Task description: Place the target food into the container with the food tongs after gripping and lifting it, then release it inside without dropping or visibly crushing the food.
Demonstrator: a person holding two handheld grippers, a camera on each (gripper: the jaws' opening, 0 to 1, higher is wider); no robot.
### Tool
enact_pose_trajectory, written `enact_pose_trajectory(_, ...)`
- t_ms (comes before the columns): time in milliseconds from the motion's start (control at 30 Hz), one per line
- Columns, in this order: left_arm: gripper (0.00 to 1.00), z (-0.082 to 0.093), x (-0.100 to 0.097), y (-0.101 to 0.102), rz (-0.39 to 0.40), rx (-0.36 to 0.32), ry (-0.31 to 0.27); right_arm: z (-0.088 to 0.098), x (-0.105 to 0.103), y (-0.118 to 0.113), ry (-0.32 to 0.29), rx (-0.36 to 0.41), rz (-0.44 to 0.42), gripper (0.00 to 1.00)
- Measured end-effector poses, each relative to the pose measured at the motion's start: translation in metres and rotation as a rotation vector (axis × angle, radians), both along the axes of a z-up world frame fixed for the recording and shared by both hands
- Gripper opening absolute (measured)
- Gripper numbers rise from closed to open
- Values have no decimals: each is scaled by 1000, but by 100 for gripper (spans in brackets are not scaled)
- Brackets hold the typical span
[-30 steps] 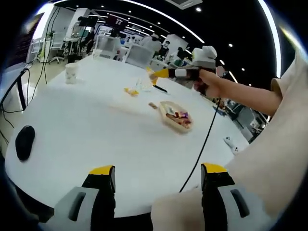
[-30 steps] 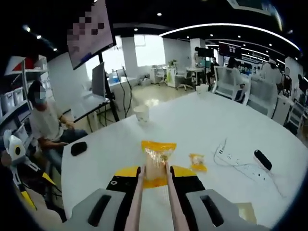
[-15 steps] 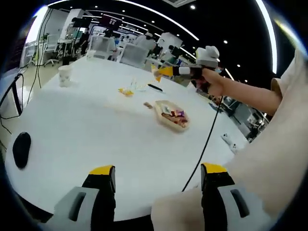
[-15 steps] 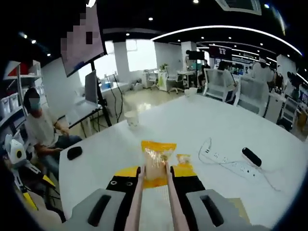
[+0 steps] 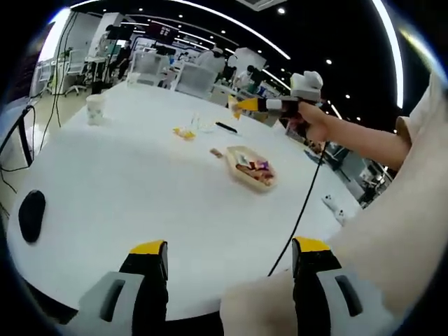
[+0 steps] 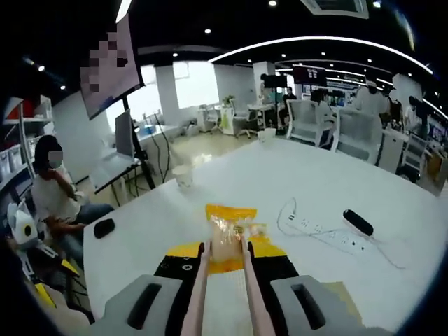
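In the right gripper view we see the right claw (image 6: 225, 260) pressed on the pink tongs (image 6: 198, 294), whose tips pinch a clear-and-yellow snack pack (image 6: 227, 234), lifted above the white bench (image 6: 336, 189). On the bench beyond sit a paper cup (image 6: 184, 175), a power strip (image 6: 308, 225) and a black remote (image 6: 358, 222). In the left gripper view we see the left claw (image 5: 227, 269) spread wide with nothing in it, low over the bench edge. The container (image 5: 250, 170), a shallow tray already holding wrapped snacks, lies mid-bench. The right claw is held in a hand (image 5: 313, 123) up high, beyond the tray. A mouse (image 5: 32, 213) lies at the left.
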State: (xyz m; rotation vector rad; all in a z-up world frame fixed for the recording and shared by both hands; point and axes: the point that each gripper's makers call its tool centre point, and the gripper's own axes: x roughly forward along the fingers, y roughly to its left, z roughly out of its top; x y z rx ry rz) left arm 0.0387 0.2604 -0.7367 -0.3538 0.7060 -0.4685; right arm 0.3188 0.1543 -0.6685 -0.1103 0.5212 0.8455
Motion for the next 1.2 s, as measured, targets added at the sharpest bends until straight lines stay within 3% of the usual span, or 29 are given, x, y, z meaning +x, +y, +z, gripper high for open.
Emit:
enact_pose_trajectory(467, 72, -1, 2, 0, 14, -4, -3, 4, 13, -24, -10, 17, -109, 24)
enact_pose_trajectory(1200, 72, -1, 3, -5, -5, -3, -1, 6, 16, -51, -3, 52, -191, 24)
